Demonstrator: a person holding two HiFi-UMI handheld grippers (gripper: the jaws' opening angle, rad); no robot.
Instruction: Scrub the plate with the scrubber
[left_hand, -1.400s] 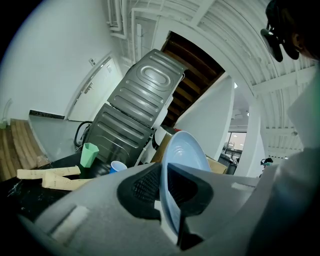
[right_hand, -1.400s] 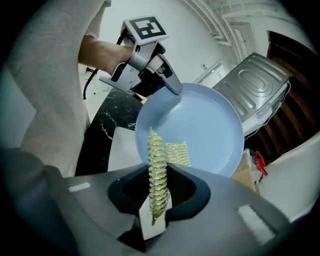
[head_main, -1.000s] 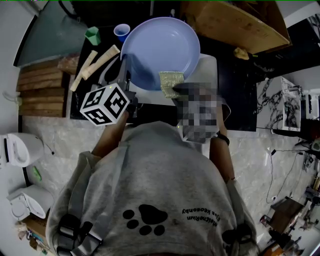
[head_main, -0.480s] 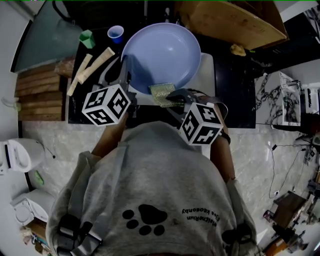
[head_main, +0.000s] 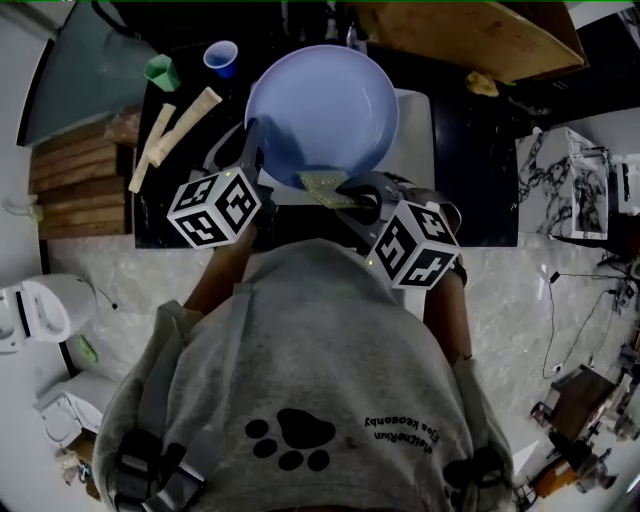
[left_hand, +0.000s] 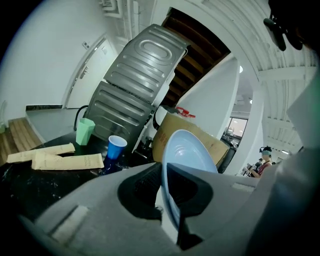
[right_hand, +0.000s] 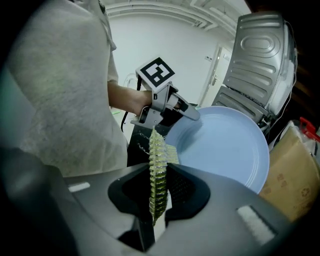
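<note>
A light blue plate (head_main: 325, 100) is held tilted over the black counter. My left gripper (head_main: 255, 150) is shut on its left rim, and its jaws have just closed a little tighter. In the left gripper view the plate (left_hand: 187, 150) runs edge-on between that gripper's (left_hand: 165, 185) pads. My right gripper (head_main: 345, 192) is shut on a yellow-green scrubber (head_main: 322, 183) at the plate's near rim. The right gripper view shows the scrubber (right_hand: 157, 165) pinched upright in my right gripper (right_hand: 159, 192), with the plate's face (right_hand: 225, 145) just beyond and the left gripper (right_hand: 192, 115) on its edge.
A blue cup (head_main: 220, 55), a green cup (head_main: 160, 70) and two paper packets (head_main: 185, 120) lie on the counter to the left. A white board (head_main: 415, 130) lies under the plate. A cardboard box (head_main: 470, 35) stands behind it, and a white kettle (head_main: 35, 310) at far left.
The right gripper has turned and drawn back; the scrubber has slid from the plate's lower right rim to its near edge and lies flatter. The plate has barely shifted.
</note>
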